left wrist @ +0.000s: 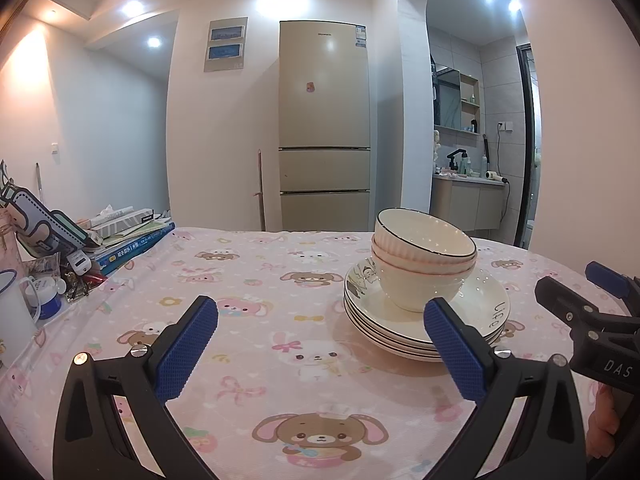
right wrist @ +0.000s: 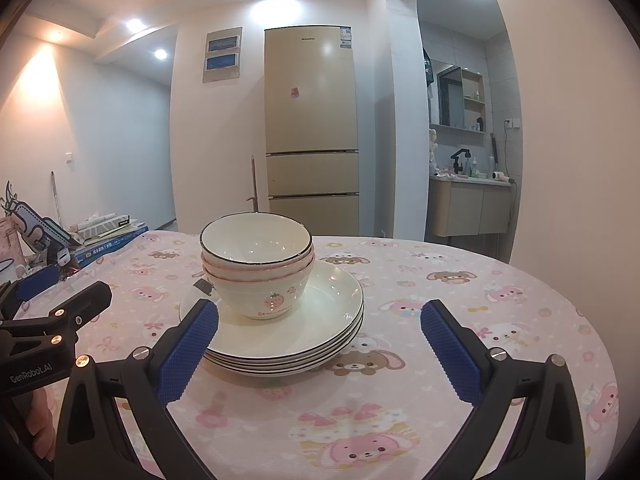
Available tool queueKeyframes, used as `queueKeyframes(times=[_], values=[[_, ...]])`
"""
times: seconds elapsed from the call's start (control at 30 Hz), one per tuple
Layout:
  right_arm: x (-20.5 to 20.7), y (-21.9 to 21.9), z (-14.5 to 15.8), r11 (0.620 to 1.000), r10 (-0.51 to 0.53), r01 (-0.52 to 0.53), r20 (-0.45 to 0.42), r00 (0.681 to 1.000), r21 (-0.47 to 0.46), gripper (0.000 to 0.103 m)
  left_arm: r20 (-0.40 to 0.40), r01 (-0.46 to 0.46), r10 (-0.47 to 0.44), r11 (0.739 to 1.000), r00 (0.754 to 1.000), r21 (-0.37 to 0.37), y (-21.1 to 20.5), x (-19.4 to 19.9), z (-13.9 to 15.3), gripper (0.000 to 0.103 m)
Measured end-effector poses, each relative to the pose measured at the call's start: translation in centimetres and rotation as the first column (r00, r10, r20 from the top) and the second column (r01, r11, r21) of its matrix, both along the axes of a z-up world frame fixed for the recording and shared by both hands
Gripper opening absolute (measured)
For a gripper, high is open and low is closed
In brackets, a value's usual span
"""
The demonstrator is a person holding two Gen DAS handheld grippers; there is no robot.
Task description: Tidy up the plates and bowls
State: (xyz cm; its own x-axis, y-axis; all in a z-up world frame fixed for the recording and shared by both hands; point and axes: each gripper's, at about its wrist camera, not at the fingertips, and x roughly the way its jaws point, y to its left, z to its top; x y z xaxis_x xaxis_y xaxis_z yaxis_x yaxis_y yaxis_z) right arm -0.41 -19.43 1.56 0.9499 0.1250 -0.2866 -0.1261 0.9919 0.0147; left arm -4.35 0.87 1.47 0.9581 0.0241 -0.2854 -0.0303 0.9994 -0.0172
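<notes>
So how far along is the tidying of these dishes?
Looks nearly done: the bowls sit nested on the stacked plates, one pile on the table. Both the left gripper and right gripper are open and empty. Nothing loose remains visible.

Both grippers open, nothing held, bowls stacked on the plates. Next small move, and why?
Probably ease the right gripper forward and up toward the top bowl. Both grippers are open and empty, short of the dishes. Three nested bowls sit on the stack of plates, so the plates cannot be handled until the bowls come off. The left gripper aims left of the stack.
</notes>
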Motion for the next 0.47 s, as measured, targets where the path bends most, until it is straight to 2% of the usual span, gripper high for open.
queueKeyframes(times=[0.47], values=[[-0.25, 0.1, -0.22, 1.0, 0.006, -0.006, 0.002, 1.0, -0.011, 0.103, 0.001, 0.0, 0.0, 1.0, 1.0, 0.001, 0.0, -0.06, 0.02, 0.103]])
